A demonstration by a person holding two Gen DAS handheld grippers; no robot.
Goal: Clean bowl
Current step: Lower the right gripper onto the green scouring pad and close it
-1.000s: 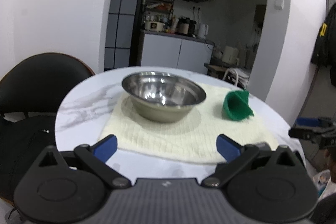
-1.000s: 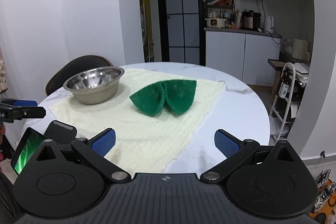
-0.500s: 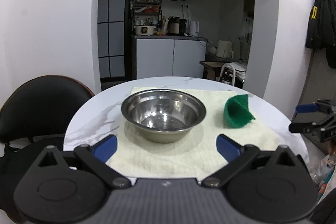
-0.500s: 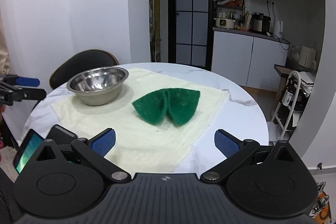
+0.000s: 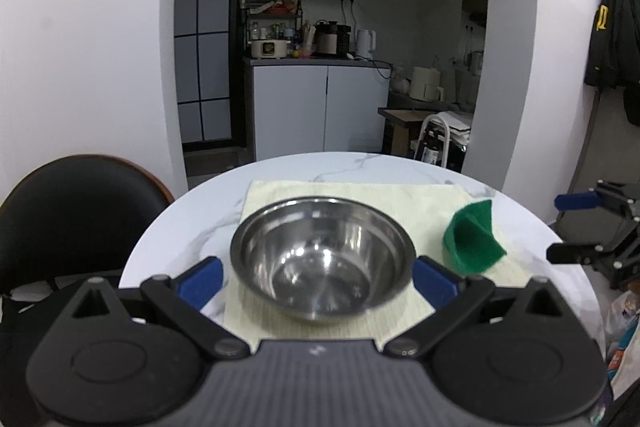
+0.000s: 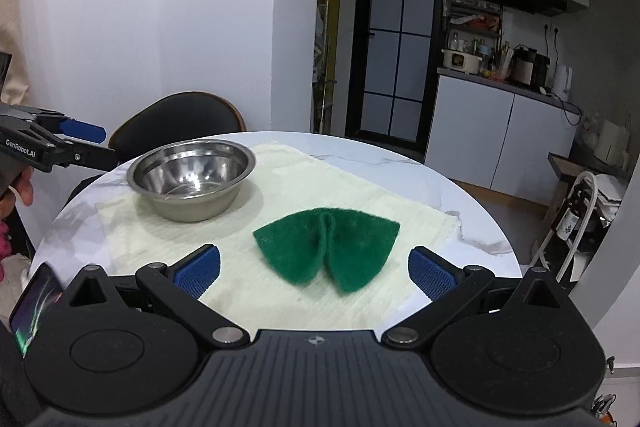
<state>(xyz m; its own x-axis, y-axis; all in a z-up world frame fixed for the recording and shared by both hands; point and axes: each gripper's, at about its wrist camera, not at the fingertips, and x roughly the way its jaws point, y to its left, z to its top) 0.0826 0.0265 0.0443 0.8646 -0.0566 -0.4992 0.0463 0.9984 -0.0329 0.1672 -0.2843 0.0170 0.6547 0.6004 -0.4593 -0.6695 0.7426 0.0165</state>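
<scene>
Two grippers, both with fingers spread wide, nothing held. Left gripper [image 5: 316,277]: steel bowl [image 5: 323,257] sits framed between its blue fingers [image 5: 199,277], upright on cream cloth [image 5: 400,193]. Right gripper [image 6: 314,271]: folded green scouring pad [image 6: 328,247] lies between its fingers, just ahead, on same cloth. Bowl further out to left of right fingers. Round marble tabletop [image 6: 360,155] under cloth; black chair [image 5: 76,211] beyond left fingers.

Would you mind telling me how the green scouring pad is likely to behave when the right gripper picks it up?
The scouring pad lies folded and creased on the cloth, so it will probably flex and droop rather than stay stiff. Its fuzzy surface suggests the open right gripper should grip without slipping. It looks thin and light, so pushing may just slide it.
</scene>
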